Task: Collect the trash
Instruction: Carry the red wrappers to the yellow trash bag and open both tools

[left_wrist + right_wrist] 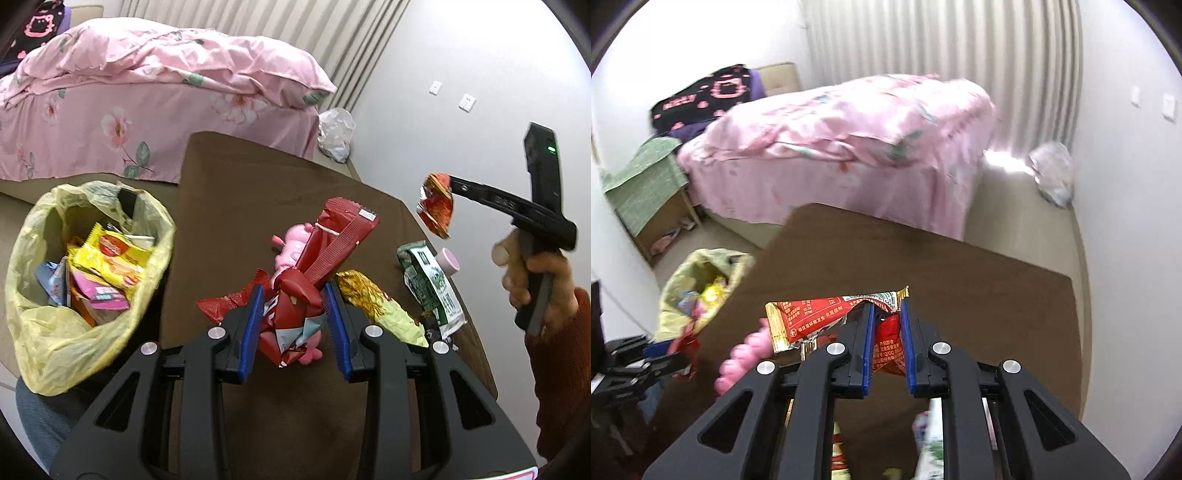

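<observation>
Clamping red wrapper [295, 306] in left gripper [295, 295]; right gripper [886, 314] pinching small packet [827, 319]. Next, probably carrying both to yellow bag [44, 332].

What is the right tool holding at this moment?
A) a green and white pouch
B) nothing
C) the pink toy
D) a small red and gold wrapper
D: in the right wrist view the right tool is shut on a small red and gold wrapper, lifted above the brown table.
</observation>
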`<state>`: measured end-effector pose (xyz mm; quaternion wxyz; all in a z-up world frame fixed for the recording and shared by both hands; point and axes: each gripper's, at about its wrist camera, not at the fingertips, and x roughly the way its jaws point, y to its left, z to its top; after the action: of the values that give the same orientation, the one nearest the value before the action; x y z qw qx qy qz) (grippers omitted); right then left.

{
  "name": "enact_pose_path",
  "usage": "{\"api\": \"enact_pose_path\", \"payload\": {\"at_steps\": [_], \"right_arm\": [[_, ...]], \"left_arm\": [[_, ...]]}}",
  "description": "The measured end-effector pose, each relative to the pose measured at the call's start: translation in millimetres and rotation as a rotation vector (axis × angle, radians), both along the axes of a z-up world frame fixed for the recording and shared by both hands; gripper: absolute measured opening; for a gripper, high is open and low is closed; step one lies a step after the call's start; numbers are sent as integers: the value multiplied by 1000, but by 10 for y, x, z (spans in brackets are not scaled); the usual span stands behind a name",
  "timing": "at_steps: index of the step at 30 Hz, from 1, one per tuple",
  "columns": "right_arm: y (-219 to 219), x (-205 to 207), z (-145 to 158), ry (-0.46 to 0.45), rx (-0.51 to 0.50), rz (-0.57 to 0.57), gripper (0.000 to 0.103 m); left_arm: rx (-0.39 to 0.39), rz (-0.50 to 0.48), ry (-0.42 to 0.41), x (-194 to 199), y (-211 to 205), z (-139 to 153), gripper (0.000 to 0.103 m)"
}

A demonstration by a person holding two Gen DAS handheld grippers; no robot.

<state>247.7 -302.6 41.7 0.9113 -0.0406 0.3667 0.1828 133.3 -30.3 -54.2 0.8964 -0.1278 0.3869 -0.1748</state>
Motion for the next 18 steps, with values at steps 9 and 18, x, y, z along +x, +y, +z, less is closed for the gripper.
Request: {"api": "enact_pose_path", "payload": {"at_steps": [9, 18], "right_arm": [[872, -261, 145, -51, 18, 192, 14], [1842, -276, 50, -37, 21, 367, 14]], "left_arm": [[46, 166, -56, -52, 662, 216, 32], [62, 334, -58, -139, 1355, 226, 32]]}}
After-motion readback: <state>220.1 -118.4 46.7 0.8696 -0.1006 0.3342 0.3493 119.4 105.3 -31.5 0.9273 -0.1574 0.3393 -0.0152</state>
